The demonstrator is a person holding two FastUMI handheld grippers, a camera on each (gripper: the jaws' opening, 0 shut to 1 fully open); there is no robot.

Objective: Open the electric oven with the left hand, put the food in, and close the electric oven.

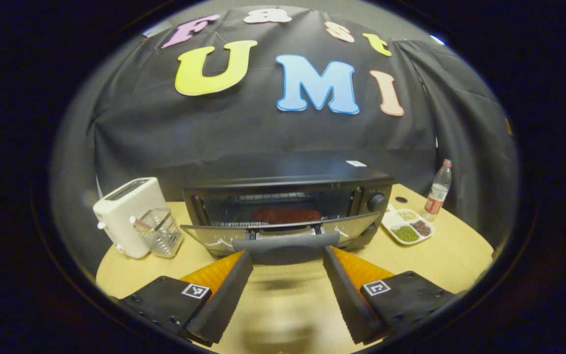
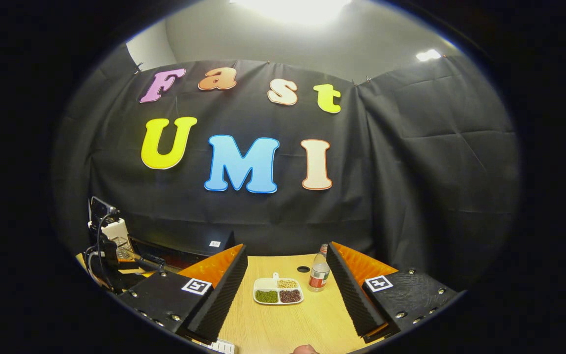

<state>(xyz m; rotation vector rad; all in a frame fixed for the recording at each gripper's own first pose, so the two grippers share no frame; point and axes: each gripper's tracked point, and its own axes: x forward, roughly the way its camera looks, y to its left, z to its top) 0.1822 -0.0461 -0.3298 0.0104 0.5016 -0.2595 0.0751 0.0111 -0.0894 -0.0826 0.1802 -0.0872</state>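
Observation:
The black electric oven [image 1: 288, 189] stands mid-table, and its glass door [image 1: 352, 227] leans partly outward from the top. Behind the door a reddish-brown piece of food [image 1: 287, 215] lies on the rack. The door's grey handle bar [image 1: 285, 244] runs across just in front of my left gripper [image 1: 287, 253], which is open with one fingertip near each end of the bar. My right gripper [image 2: 287, 248] is open and holds nothing, raised over the table's right part. In the right gripper view the oven [image 2: 184, 250] is at the left, with the other gripper [image 2: 106, 255] in front of it.
A white toaster [image 1: 126, 211] and a glass measuring cup [image 1: 160, 231] stand left of the oven. On its right are a white divided dish of beans [image 1: 407, 227] [image 2: 278, 291] and a plastic bottle [image 1: 439, 189] [image 2: 318, 275]. The wooden table [image 1: 288, 305] ends close to the cloth wall.

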